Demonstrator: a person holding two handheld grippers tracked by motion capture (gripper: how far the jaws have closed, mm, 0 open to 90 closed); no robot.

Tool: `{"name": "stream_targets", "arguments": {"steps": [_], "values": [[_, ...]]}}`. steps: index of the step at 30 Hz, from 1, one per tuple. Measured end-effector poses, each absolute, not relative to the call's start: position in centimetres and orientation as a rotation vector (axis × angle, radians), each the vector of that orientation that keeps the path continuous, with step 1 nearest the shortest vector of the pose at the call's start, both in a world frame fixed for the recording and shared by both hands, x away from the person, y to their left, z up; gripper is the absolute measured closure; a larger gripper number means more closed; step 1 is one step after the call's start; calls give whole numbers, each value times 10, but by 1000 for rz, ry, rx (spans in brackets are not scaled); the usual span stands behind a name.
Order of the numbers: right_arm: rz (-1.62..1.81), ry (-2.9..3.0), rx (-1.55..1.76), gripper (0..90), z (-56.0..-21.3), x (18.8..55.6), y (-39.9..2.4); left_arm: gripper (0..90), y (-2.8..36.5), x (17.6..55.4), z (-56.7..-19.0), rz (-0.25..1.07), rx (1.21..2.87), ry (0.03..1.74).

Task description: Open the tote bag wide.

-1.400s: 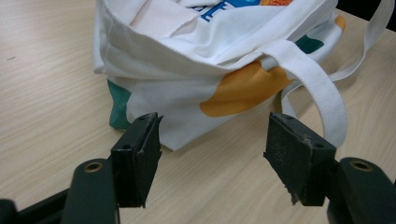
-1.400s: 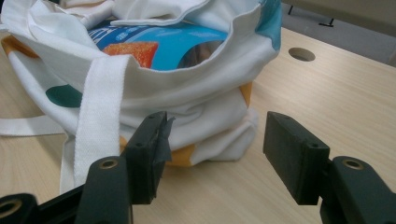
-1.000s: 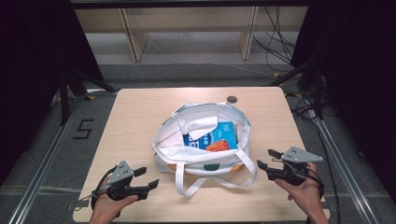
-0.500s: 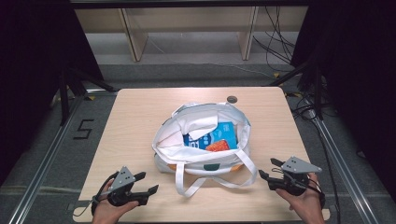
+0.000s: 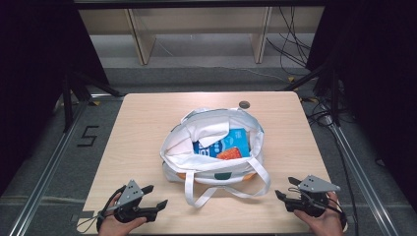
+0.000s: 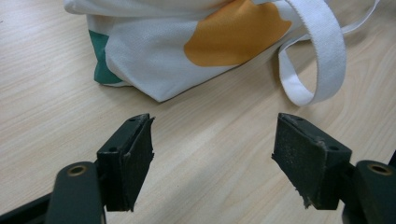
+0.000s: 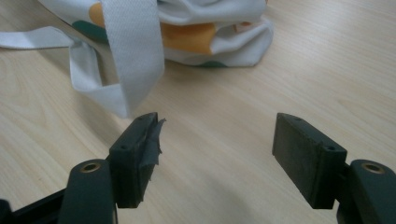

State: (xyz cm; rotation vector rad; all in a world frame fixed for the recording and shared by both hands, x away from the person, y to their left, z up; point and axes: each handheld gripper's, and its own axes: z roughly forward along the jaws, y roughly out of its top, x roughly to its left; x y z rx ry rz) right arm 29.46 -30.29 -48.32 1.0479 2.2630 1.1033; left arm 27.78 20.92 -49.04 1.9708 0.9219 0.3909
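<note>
Your left gripper (image 5: 156,195) low at the table's (image 5: 147,128) near-left edge, jaws wide and empty, your right gripper (image 5: 286,189) at the near-right, jaws wide and empty too, white tote bag (image 5: 212,147) mid-table between them, straps (image 5: 226,184) trailing toward you

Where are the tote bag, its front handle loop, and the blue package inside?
tote bag (image 5: 173,147): high view, on its white left wall.
front handle loop (image 5: 196,194): high view, on the strap lying on the table.
blue package (image 5: 235,140): high view, on its top face.
</note>
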Motion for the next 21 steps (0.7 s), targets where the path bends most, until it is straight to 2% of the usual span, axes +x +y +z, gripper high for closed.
{"name": "stream_targets", "arguments": {"steps": [5, 21], "values": [[1104, 2260, 1118, 325, -485, 289, -303, 274, 208, 277, -492, 376, 1958, 947], [1069, 2276, 1044, 325, -488, 293, -305, 271, 210, 280, -493, 386, 1991, 925]]}}
